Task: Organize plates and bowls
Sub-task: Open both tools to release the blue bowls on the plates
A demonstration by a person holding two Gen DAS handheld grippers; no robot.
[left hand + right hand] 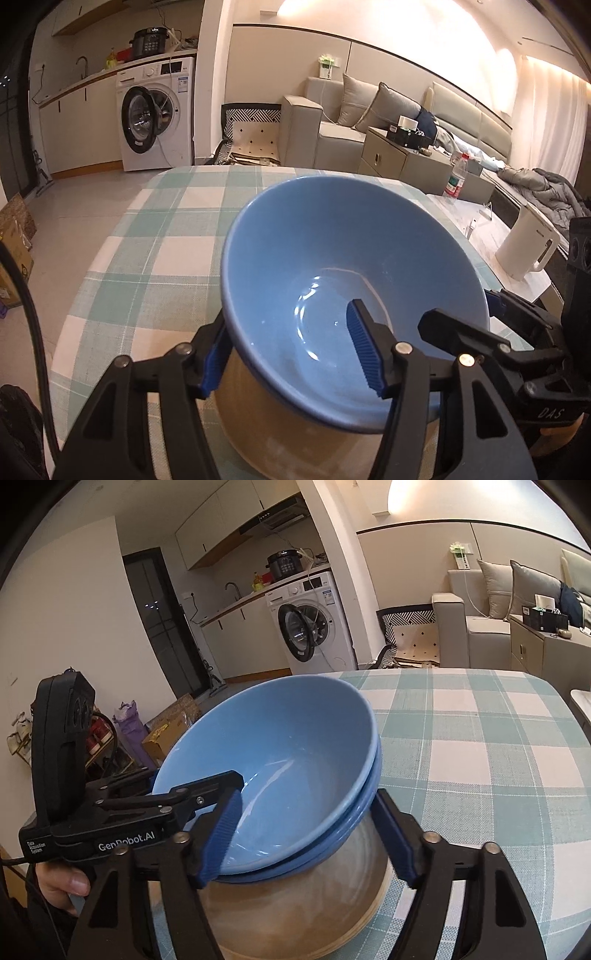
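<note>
Left wrist: blue bowl rim between loosened left tongs

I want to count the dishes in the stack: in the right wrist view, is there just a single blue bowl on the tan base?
No: two blue bowls are nested, with a second blue rim showing just below the top one.

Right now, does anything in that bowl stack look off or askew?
Yes. The top blue bowl sits tilted rather than nested flat in the blue bowl beneath, atop a beige bowl. No chips or spills visible.
</note>
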